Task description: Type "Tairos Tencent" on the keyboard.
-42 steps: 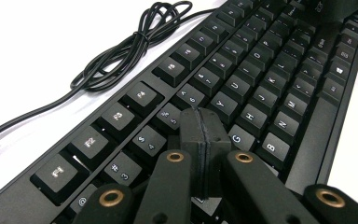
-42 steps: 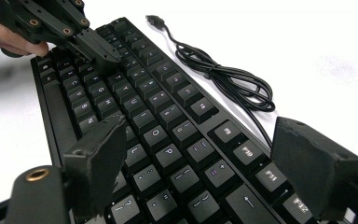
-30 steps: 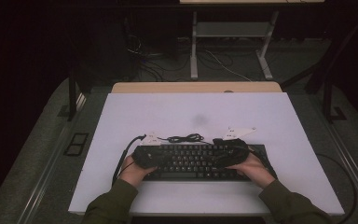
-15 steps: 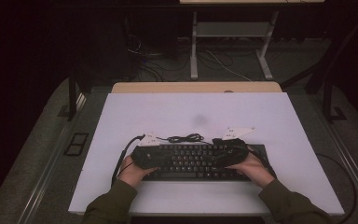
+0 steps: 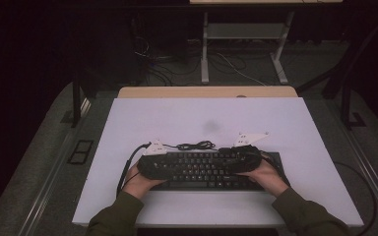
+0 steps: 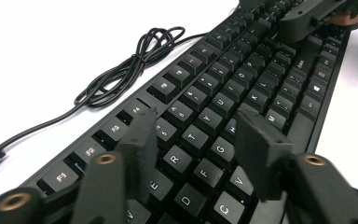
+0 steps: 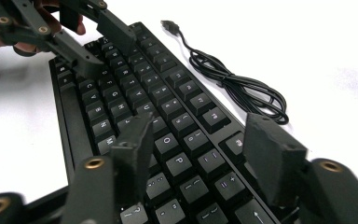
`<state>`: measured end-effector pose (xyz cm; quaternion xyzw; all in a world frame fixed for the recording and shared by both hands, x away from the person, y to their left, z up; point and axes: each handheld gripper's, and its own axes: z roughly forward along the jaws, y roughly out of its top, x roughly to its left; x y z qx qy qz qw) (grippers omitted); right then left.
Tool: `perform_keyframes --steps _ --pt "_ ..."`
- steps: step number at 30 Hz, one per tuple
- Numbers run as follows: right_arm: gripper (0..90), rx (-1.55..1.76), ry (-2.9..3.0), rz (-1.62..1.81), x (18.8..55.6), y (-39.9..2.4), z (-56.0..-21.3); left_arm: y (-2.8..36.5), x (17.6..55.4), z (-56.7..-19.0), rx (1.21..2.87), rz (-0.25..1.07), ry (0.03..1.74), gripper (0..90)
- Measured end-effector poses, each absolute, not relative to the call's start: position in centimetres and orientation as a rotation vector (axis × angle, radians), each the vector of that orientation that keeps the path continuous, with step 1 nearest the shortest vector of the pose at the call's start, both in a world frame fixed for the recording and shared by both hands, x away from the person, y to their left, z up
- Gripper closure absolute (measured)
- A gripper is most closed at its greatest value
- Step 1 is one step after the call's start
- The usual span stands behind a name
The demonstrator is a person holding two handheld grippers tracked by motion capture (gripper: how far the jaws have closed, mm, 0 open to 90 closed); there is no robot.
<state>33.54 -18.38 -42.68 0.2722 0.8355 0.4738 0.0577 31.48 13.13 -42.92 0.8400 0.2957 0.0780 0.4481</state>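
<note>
2 grippers hover over the black keyboard [image 5: 211, 169] near the white table's [image 5: 128, 123] front edge: the left gripper [image 6: 193, 140] has just been opening, the right gripper [image 7: 200, 149] closing, both half-wide with nothing held, apparently tapping keys.

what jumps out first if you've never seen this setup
A black keyboard lies near the front edge of the white table, with the left gripper and right gripper poised over its keys from either end, jaws apart with nothing between them. Behind it, its bundled black cable lies on the tabletop.
</note>
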Motion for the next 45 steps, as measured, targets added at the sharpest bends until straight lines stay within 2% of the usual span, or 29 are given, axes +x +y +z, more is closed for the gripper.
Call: perform_keyframes --steps 9,18,24,32,38,45 --pt "60.4 0.822 2.552 1.447 33.8 -17.8 -42.5 13.8 31.0 -42.9 2.046 0.24 0.777 29.7" --pt "80.1 0.799 2.598 1.439 34.2 -17.0 -42.6 14.5 30.4 -43.0 2.033 0.273 0.797 19.9" --pt "88.6 0.77 2.646 1.426 34.5 -16.3 -42.7 15.0 30.0 -43.1 2.025 0.287 0.814 14.1" --pt "89.5 0.736 2.701 1.385 34.7 -15.6 -43.0 15.5 29.7 -43.2 2.016 0.3 0.827 10.2" --pt "89.5 0.726 2.717 1.366 34.9 -15.3 -43.2 15.6 29.7 -43.3 2.016 0.303 0.844 0.8" --pt "89.5 0.725 2.733 1.337 34.9 -15.2 -43.4 15.7 29.7 -43.4 2.018 0.304 0.847 0.0"
